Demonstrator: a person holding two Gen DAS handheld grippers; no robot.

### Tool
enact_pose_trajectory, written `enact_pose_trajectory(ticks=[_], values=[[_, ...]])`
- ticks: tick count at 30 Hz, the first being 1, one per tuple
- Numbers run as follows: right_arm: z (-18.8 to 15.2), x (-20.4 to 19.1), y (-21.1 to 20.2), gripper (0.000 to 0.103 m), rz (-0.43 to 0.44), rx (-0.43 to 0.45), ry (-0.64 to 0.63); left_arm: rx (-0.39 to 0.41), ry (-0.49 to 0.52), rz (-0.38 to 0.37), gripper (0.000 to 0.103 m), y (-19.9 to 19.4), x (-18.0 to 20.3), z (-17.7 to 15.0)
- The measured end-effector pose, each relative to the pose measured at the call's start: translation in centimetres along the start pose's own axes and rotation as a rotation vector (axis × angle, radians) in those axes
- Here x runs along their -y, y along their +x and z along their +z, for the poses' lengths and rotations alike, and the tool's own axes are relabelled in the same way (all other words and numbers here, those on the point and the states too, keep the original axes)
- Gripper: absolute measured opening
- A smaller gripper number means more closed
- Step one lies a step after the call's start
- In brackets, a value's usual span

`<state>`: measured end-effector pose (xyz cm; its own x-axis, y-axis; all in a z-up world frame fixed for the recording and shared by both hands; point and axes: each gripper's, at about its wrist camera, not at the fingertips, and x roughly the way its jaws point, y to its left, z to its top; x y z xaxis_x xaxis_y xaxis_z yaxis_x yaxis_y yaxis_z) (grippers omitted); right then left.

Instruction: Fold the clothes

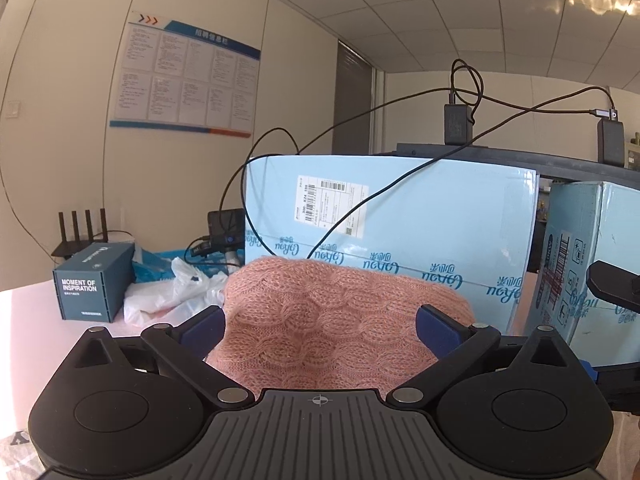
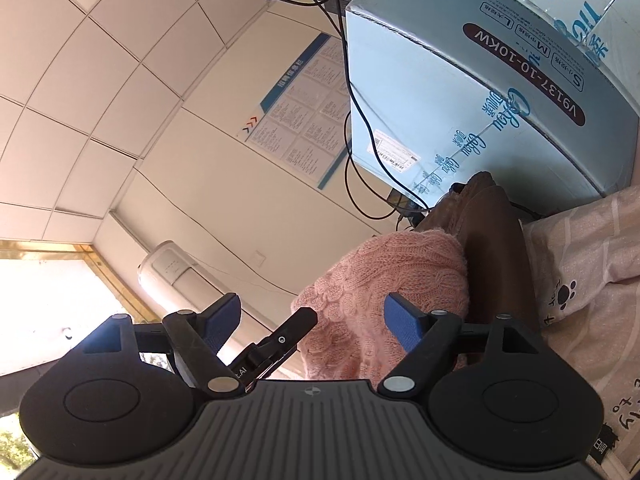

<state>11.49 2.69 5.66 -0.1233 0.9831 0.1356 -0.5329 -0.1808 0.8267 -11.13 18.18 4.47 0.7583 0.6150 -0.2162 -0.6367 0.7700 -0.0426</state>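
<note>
A pink cable-knit sweater [image 1: 340, 320] lies bunched on the table, right in front of my left gripper [image 1: 320, 326]. The left gripper is open, its blue pads wide on either side of the knit without pinching it. In the right wrist view the same sweater [image 2: 384, 284] shows as a folded mound, with a dark brown garment [image 2: 496, 248] beside it. My right gripper [image 2: 316, 320] is open; its right pad [image 2: 404, 326] sits against the sweater's edge and the left pad is in free air. The tip of the other gripper [image 2: 296, 326] shows between them.
Light blue cardboard boxes [image 1: 400, 216] stand close behind the sweater, with black cables [image 1: 360, 128] draped over them. A dark blue small box [image 1: 94, 286], a router and white plastic bags [image 1: 172, 296] lie at the left. A pink printed cloth [image 2: 580, 300] covers the table.
</note>
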Motion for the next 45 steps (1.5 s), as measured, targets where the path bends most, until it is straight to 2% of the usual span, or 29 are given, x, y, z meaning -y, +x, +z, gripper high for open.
enact_pose_trajectory(ticks=[16,21,25,27,29,31,37,42,45], values=[[-0.4,-1.2,0.5,0.079,0.060,-0.055,-0.045,-0.034,-0.040,-0.037,0.103,-0.7,-0.2,-1.0],[-0.3,-2.0,0.1,0.079,0.127,-0.070,-0.062,-0.042,-0.063,-0.046,0.103,-0.9,-0.5,-1.4],[-0.5,-3.1,-0.3,0.088,0.238,-0.094,-0.060,-0.044,-0.081,-0.053,0.103,-0.9,-0.8,-1.8],[-0.9,-4.0,-0.6,0.092,0.322,-0.112,-0.073,-0.049,-0.088,-0.054,0.103,-0.8,-0.9,-1.9],[-1.1,-4.9,-0.8,0.102,0.424,-0.132,-0.079,-0.052,-0.092,-0.054,0.103,-0.8,-1.0,-2.0],[-1.1,-5.7,-1.3,0.103,0.507,-0.139,-0.088,-0.051,-0.099,-0.055,0.103,-0.8,-1.1,-2.0],[-0.6,-7.5,-3.5,0.103,0.653,-0.114,-0.141,-0.050,-0.109,-0.058,0.103,-1.0,-1.0,-2.0],[-0.1,-8.3,-5.5,0.103,0.842,-0.082,-0.152,-0.055,-0.107,-0.072,0.103,-1.3,-0.7,-1.9],[0.0,-9.0,-6.2,0.103,0.959,-0.094,-0.153,-0.058,-0.109,-0.071,0.103,-1.4,-0.6,-1.9]])
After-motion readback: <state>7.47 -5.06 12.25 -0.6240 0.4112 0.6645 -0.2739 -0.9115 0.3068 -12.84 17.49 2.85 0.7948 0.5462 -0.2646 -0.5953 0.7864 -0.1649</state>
